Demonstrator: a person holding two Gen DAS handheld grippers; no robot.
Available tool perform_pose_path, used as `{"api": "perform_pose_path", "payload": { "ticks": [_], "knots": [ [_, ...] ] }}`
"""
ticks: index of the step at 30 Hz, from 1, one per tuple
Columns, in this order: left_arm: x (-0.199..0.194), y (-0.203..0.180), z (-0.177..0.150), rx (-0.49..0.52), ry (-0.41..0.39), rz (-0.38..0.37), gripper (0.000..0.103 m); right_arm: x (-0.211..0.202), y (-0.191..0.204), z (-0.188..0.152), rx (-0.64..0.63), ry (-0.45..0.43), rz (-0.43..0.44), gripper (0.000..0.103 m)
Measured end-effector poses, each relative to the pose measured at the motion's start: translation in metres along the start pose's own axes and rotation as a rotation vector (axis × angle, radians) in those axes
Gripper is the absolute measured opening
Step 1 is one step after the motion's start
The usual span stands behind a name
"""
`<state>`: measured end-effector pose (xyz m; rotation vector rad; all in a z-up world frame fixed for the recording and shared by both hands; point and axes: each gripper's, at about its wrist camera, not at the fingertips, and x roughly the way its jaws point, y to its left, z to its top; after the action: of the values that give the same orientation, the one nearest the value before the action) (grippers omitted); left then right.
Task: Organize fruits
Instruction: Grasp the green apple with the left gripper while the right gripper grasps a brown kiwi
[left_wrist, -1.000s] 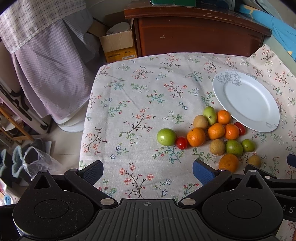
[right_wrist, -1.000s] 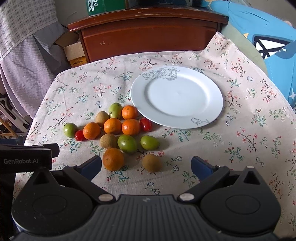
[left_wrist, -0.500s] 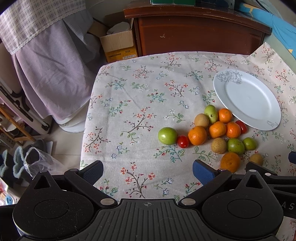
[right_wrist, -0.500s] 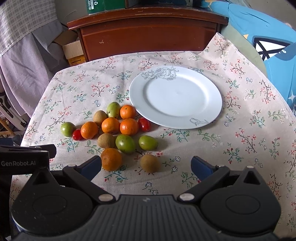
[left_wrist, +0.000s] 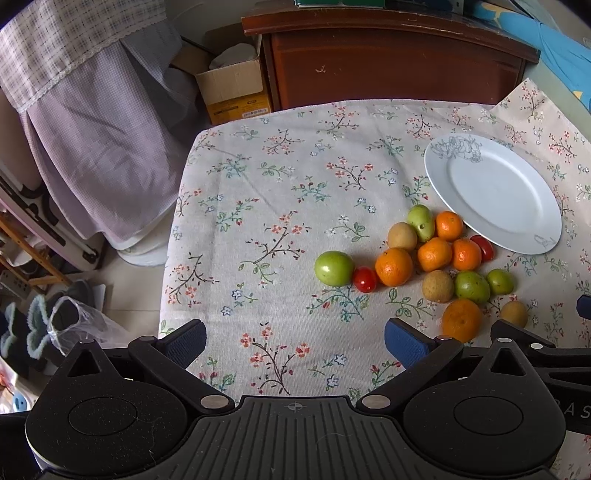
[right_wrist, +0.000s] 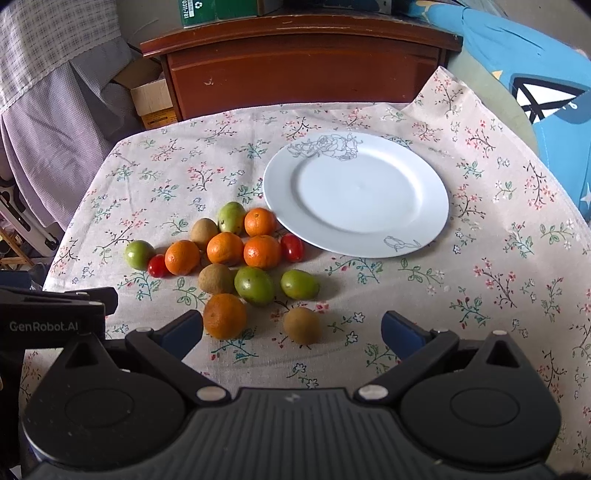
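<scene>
Fruits (right_wrist: 236, 258) lie beside plate (right_wrist: 436, 206); left gripper (left_wrist: 295, 338) and right gripper (right_wrist: 291, 328) gape, holding nothing.

A lived-in home room — a table under a floral tablecloth (right_wrist: 480, 280), a dark wooden cabinet (right_wrist: 303, 70) behind it, a cardboard box (left_wrist: 231, 86) on the floor, checked fabric (left_wrist: 85, 110) draped nearby, slippers (left_wrist: 33, 332) beside clutter.

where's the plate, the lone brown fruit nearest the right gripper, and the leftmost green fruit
plate (right_wrist: 424, 177), right wrist view, bare right rim
lone brown fruit (right_wrist: 302, 325), right wrist view, middle of its skin
leftmost green fruit (left_wrist: 334, 268), left wrist view, middle of its top
</scene>
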<state>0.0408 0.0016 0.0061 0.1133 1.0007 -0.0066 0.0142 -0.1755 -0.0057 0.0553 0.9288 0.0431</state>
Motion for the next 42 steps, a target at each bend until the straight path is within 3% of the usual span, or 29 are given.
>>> {"api": "perform_pose_path", "payload": {
  "ticks": [18,25,33,42],
  "knots": [
    [-0.001,0.001,0.002,0.002,-0.027,-0.037,0.103,0.001,-0.011,0.0,0.027,-0.001,0.014,0.1],
    [-0.001,0.026,0.011,-0.094,-0.053,-0.05,0.103,-0.006,-0.043,-0.001,0.11,-0.022,0.01,0.1],
    [0.003,0.044,0.013,-0.136,-0.078,-0.024,0.102,-0.004,-0.069,-0.007,0.19,-0.01,0.026,0.086],
    [0.013,0.04,0.009,-0.091,-0.082,-0.002,0.101,0.003,-0.053,-0.013,0.103,-0.005,0.088,0.067]
  ]
}}
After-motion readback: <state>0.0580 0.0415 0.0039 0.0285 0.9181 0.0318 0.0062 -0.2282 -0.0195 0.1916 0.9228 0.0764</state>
